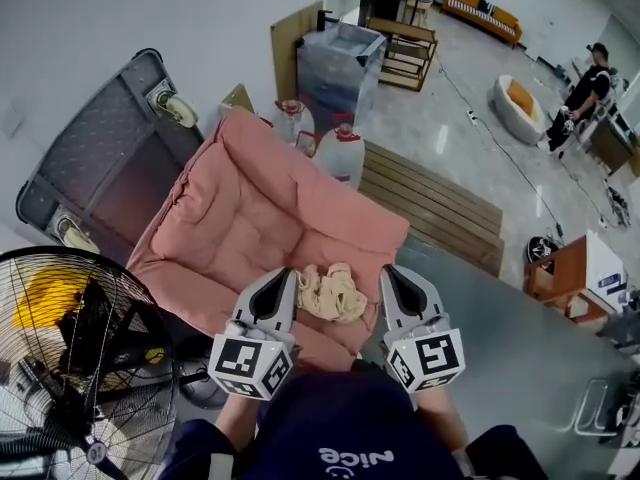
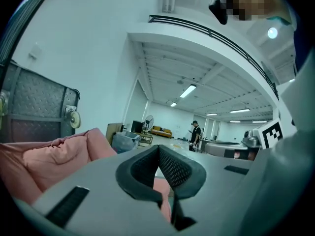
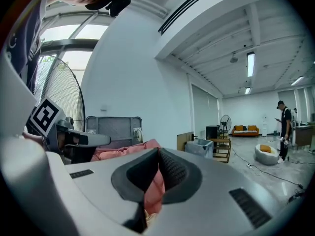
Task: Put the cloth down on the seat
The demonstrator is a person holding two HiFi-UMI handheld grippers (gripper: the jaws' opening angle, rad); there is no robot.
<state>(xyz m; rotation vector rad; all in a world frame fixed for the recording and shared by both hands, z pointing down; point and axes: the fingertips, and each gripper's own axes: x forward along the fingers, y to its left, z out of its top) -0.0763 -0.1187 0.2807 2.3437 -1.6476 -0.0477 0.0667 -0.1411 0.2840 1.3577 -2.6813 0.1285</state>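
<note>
Jaws on the left gripper [image 1: 287, 274] are pressed together at the tips. The left gripper view [image 2: 158, 149] shows nothing between the pads, only pink seat [image 2: 49, 156] beyond them. It is empty and points roughly level over the front of the seat [image 1: 250, 203].

The cloth [image 1: 332, 293], cream and bunched, lies on the seat's front edge between the two grippers. It is touching or just beside each of them; I can't tell which from the head view. Neither gripper grips it.

On the right gripper [image 1: 388, 272] the jaws are likewise closed tip to tip, with nothing pinched. The right gripper view [image 3: 158, 151] shows pink cushion through the gap below the tips.

Judgement: the cloth looks already set down, so what is left is the let-go and retreat.
- Draw both grippers straight back toward the body at the same time, so neither side drags a fold along.
- Keep them level, not dipping into the cushion.
- The cloth sits close to the front lip and could slide off if nudged.
- If it needs to lie deeper on the seat, open one gripper wide, take an edge and carry it further in.
- Watch the fan [image 1: 70, 368] by the left elbow when backing out.
</note>
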